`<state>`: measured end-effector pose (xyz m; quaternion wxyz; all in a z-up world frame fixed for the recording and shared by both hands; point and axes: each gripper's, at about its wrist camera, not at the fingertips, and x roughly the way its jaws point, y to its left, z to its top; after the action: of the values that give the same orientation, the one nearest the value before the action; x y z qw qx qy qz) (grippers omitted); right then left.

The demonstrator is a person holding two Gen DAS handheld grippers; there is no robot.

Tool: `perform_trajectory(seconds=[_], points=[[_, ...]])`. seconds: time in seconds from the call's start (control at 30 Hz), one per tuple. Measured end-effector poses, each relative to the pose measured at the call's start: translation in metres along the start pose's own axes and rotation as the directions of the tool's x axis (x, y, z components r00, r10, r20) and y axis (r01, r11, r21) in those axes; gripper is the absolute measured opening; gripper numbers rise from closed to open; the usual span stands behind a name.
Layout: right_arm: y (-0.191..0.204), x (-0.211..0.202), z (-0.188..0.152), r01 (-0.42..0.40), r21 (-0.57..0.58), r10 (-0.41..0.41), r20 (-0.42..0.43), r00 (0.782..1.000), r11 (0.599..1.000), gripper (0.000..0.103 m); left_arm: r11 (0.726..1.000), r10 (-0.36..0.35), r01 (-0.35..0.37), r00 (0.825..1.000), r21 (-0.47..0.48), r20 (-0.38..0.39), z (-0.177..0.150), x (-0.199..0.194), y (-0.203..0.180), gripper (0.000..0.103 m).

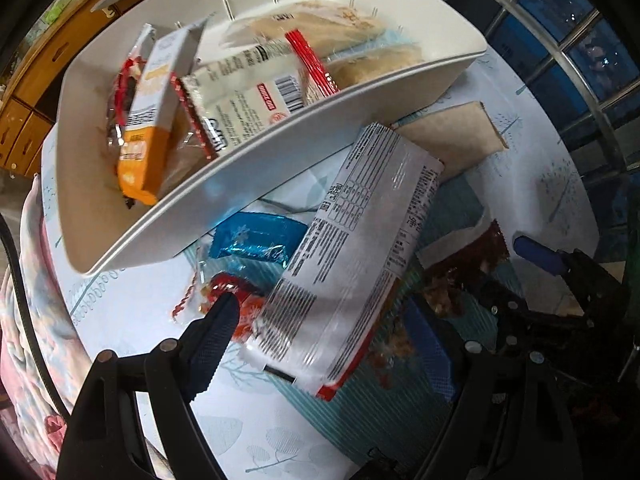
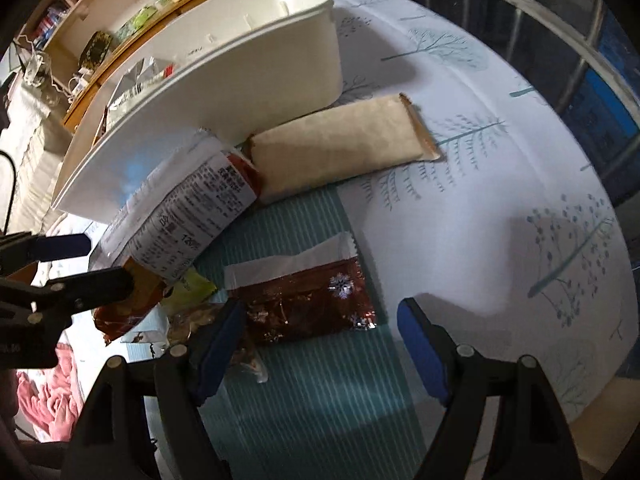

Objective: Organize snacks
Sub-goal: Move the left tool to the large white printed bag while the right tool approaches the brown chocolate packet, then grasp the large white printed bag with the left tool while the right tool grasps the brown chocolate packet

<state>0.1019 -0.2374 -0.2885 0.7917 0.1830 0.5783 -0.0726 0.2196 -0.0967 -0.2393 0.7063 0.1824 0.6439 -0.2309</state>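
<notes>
On the table, over the patterned cloth (image 2: 480,208), we hold both grippers pointing steeply down at a heap of snacks beside the white bin (image 1: 256,184). Our left gripper (image 1: 320,344) hangs almost straight down with its fingers spread wide; the big white packet (image 1: 360,248) printed with black text lies between them, slanting from the bin's wall towards the camera, and neither pad presses on it. The left finger's tip (image 1: 224,312) sits just over a small red-wrapped sweet (image 1: 228,288), with a blue foil packet (image 1: 256,236) a little beyond it, close to the bin.

Our right gripper (image 2: 320,332) also has its fingers parted — no earlier view tells us more. A dark red foil packet (image 2: 308,300) lies flat on the striped teal mat (image 2: 304,400), just ahead of the gap and nearer the left-hand finger (image 2: 220,340), apart from the other. Beyond it a tan packet (image 2: 340,148) rests against the bin's long side.

Inside the bin, an orange box (image 1: 152,120) leans upright — a white barcoded packet (image 1: 248,92) and pale flat packets (image 1: 320,28) lie behind it.
</notes>
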Motion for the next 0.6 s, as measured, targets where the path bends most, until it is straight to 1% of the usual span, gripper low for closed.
perform_trajectory(seconds=[0.17, 0.3, 0.4, 0.5, 0.53, 0.57, 0.6], points=[[0.005, 0.002, 0.002, 0.014, -0.06, -0.013, 0.01, 1.0, 0.998, 0.079, 1.0, 0.026, -0.027, 0.999, -0.001, -0.02, 0.008, 0.014, -0.006, 0.083], [0.012, 0.004, 0.001, 0.053, -0.122, -0.051, 0.019, 0.999, 0.991, 0.079, 0.999, 0.043, -0.043, 0.998, 0.009, -0.039, 0.015, 0.025, -0.017, 0.082], [0.021, 0.008, -0.001, 0.113, -0.19, -0.11, 0.024, 0.994, 0.975, 0.078, 0.998, 0.054, -0.054, 0.997, 0.016, -0.058, 0.018, 0.033, -0.025, 0.075], [0.027, 0.008, -0.004, 0.141, -0.223, -0.136, 0.041, 0.99, 0.964, 0.073, 0.998, 0.06, -0.059, 0.996, 0.018, -0.063, 0.019, 0.036, -0.031, 0.071], [0.027, 0.008, -0.005, 0.141, -0.226, -0.134, 0.046, 0.99, 0.964, 0.068, 0.998, 0.061, -0.06, 0.996, 0.02, -0.064, 0.022, 0.037, -0.033, 0.07], [0.028, 0.007, -0.005, 0.144, -0.229, -0.136, 0.052, 0.989, 0.963, 0.06, 0.998, 0.063, -0.062, 0.996, 0.022, -0.065, 0.024, 0.038, -0.035, 0.07], [0.028, 0.006, -0.005, 0.147, -0.233, -0.138, 0.056, 0.989, 0.961, 0.059, 0.998, 0.064, -0.063, 0.996, 0.024, -0.065, 0.024, 0.039, -0.037, 0.068]])
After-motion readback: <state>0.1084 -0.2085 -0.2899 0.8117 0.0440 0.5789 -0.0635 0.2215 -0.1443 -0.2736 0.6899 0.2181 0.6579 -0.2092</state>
